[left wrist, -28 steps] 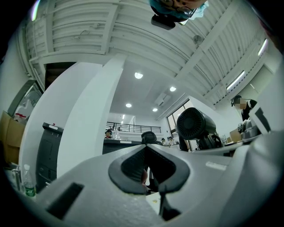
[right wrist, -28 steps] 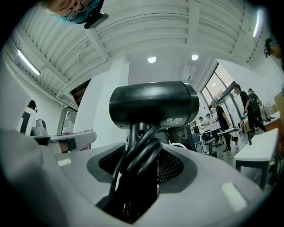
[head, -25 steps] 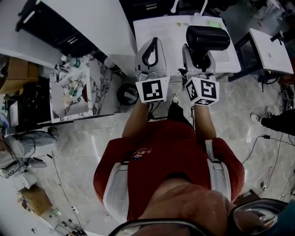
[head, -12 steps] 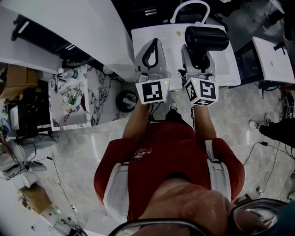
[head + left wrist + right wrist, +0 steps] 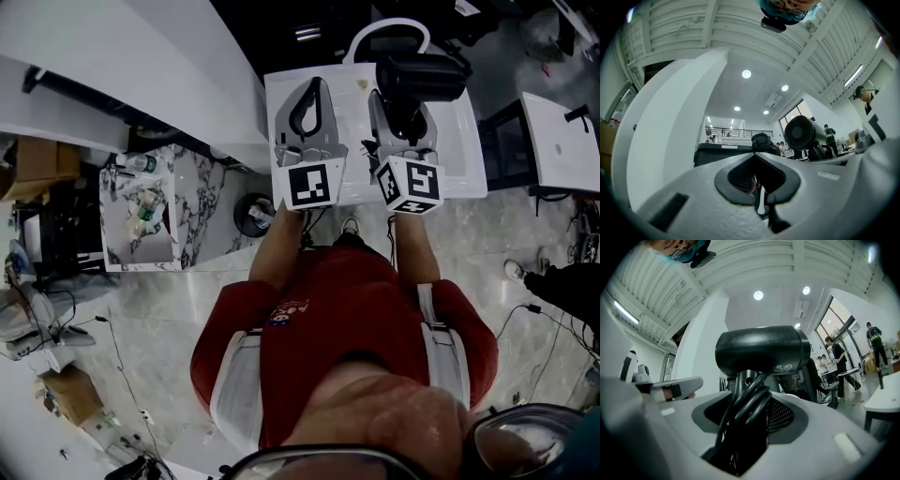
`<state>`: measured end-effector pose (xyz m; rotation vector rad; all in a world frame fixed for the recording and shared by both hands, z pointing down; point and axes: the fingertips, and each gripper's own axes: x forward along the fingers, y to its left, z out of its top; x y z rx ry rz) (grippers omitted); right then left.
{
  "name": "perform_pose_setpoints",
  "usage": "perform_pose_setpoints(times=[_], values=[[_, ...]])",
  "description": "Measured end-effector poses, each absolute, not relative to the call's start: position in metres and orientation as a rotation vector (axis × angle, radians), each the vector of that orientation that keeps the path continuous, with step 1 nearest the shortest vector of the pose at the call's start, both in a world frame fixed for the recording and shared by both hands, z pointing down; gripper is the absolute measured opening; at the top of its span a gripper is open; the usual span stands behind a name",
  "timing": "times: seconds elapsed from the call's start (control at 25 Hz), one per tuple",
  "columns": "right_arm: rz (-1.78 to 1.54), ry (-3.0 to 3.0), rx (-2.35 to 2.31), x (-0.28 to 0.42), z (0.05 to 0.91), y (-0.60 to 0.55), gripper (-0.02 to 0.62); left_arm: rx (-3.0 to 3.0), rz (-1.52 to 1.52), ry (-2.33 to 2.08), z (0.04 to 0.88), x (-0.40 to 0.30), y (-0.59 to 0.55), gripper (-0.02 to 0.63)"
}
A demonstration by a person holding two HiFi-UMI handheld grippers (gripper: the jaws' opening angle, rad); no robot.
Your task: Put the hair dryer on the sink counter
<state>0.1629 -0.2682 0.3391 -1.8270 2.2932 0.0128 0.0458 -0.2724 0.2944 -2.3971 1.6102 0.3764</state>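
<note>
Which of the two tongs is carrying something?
The right tongs: they are clamped on the handle of the black hair dryer. The left tongs are shut with nothing between them.

A white worktop (image 5: 464, 141) stands ahead, most of its surface bare; beneath it runs a pale marbled floor (image 5: 169, 309); on the floor lie thin cables (image 5: 534, 307), a round dark thing (image 5: 255, 214) just beside the worktop's left corner, and a cardboard box (image 5: 66, 396) well off to the left; a marble-patterned stand (image 5: 192, 202) at the left carries bottles (image 5: 142, 163).
</note>
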Motion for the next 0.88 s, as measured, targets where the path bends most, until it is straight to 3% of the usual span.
perform_pose_setpoints(times=[0.44, 0.88], values=[[-0.002, 2.314, -1.796, 0.199, 0.342, -0.32, 0.227, -2.375, 0.364, 1.655, 0.296, 0.078, -0.324, 0.002], [-0.02, 2.31, -1.808, 0.191, 0.347, -0.336, 0.227, -2.386, 0.361, 1.655, 0.299, 0.07, -0.343, 0.002]])
